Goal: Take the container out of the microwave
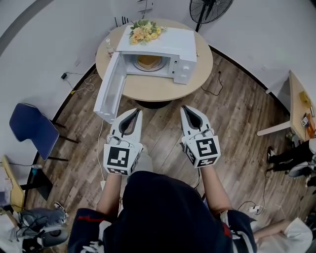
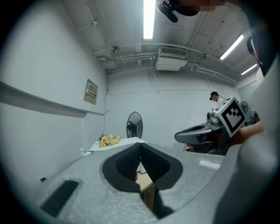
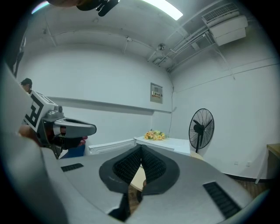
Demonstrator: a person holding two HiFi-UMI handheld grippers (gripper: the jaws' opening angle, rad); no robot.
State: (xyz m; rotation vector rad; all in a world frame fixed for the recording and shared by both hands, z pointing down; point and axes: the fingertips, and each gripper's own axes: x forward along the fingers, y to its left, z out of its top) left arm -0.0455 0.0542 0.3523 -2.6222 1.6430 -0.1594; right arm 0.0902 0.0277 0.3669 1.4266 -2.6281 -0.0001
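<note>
Microwave [image 1: 163,49] sits on the round wooden table [image 1: 148,89] with its door [image 1: 109,91] swung wide open to the left. The container [image 1: 148,62] is inside it on the turntable. It looks like a shallow dish with something yellowish in it, can't make out more than that. There's a bunch of yellow flowers [image 1: 144,30] lying on top of the microwave and a small bottle [image 1: 108,47] on the table just beside it on the left.

The person is standing back from the table, over the wood floor [image 1: 237,118], with both claws out in front, side by side and pointed at the microwave, well apart from it. Left gripper [image 1: 138,111] has its jaws pressed together at the tips with nothing between them. Same deal with the right gripper [image 1: 185,107], closed up and empty.

Black standing fan [image 1: 210,7] is behind the table, and a blue chair [image 1: 32,126] is off to the left.
</note>
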